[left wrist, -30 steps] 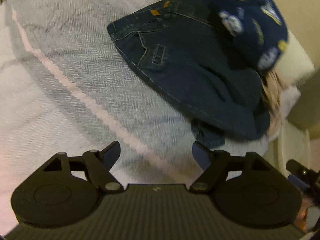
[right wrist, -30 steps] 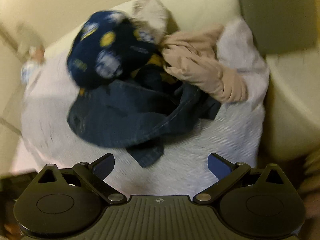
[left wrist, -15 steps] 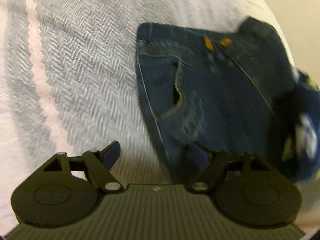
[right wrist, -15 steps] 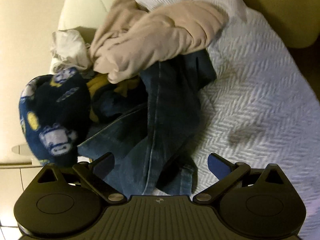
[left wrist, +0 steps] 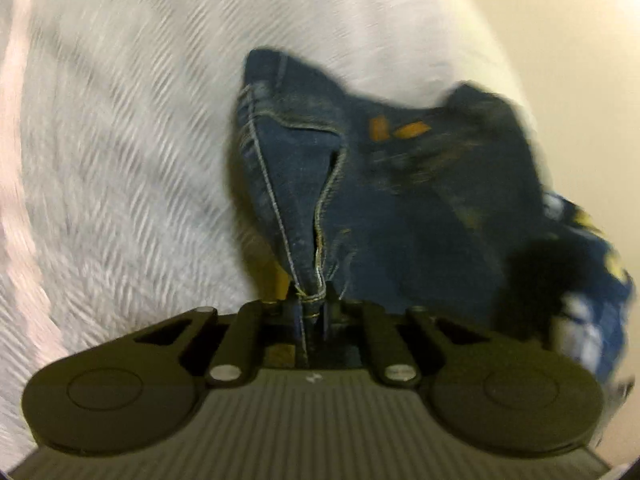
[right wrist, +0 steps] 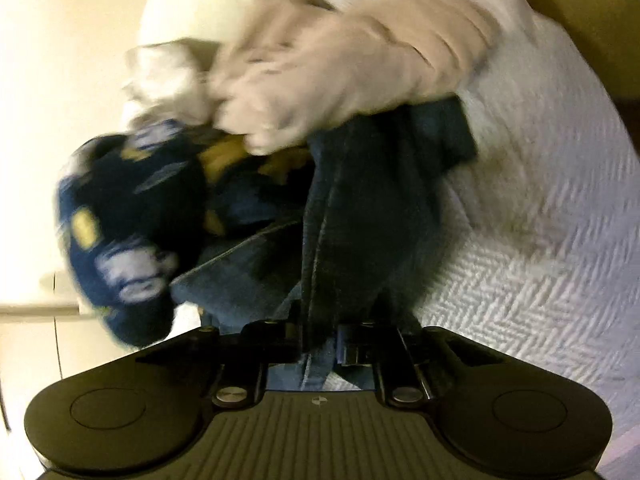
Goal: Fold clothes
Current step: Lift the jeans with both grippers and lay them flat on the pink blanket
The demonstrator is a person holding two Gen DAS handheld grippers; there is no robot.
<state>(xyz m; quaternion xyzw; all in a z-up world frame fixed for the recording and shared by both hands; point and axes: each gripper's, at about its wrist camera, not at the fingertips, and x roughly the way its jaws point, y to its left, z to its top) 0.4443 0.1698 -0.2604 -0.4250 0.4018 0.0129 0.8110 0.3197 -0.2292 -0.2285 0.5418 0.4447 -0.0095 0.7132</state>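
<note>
Nearest the left wrist camera, the left hand-held gripper (left wrist: 314, 304) was clamped on a stitched edge of the blue jeans (left wrist: 384, 200), near the pocket opening, and the denim rose taut from its closed fingers. In the right wrist view, the right hand-held gripper (right wrist: 320, 340) was likewise pinched shut on a long fold of the same jeans (right wrist: 360, 208), apparently a leg or side seam. Two separate grips on one garment suggested the aim was to draw it free of the pile and spread it for folding, though the pictures did not settle how far the folding had gone; the jeans lay bunched, not folded. Beyond them, touching the denim, sat a dark blue printed fleece garment (right wrist: 120, 216), a beige garment (right wrist: 352, 80) draped over the jeans' far end, and a crumpled white cloth (right wrist: 168, 80) beside it. All rested on a bed covered by a white herringbone-weave bedspread (right wrist: 540, 280). Farther off, a plain cream wall (left wrist: 580, 40) closed the room; motion blur hid finer detail
</note>
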